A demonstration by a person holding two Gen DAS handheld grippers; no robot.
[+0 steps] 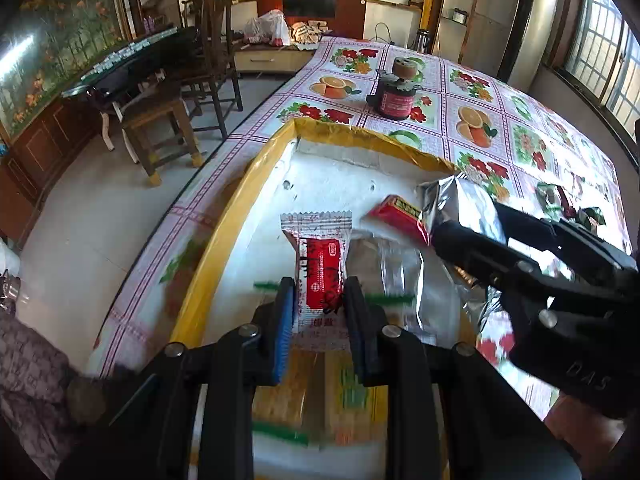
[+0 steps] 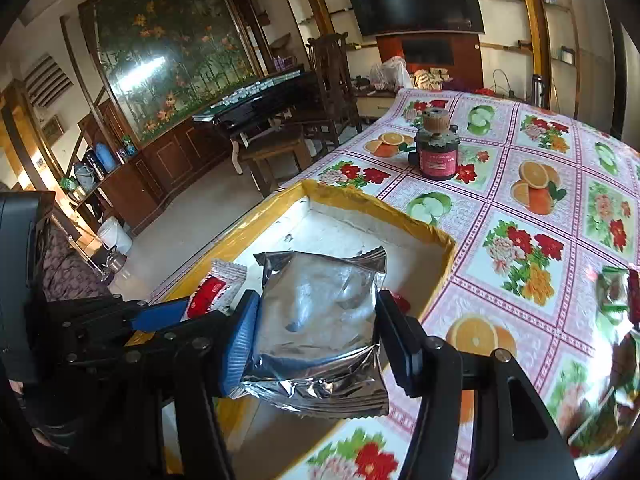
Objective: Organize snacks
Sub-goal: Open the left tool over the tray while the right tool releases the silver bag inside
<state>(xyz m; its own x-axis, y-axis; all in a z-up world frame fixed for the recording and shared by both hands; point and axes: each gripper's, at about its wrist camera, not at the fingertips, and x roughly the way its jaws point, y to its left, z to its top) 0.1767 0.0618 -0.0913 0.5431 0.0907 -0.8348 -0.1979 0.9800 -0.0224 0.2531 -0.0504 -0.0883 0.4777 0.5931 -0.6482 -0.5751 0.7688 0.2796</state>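
Observation:
A white foam box with a yellow taped rim [image 1: 224,236] [image 2: 256,216] lies on the flowered tablecloth. My left gripper [image 1: 319,304] is shut on a red and white snack packet [image 1: 320,256] and holds it over the box; the packet also shows in the right wrist view [image 2: 212,292]. My right gripper [image 2: 316,332] is shut on a silver foil pouch [image 2: 320,320] above the box's right edge; the pouch also shows in the left wrist view [image 1: 464,204]. A red packet [image 1: 398,212] and a clear-wrapped packet [image 1: 384,268] lie inside the box.
A dark jar with a red label and cork top [image 1: 398,92] [image 2: 436,148] stands on the table beyond the box. More loose snack packets [image 1: 560,204] [image 2: 616,292] lie on the cloth at the right. Wooden chairs [image 1: 160,120] stand left of the table edge.

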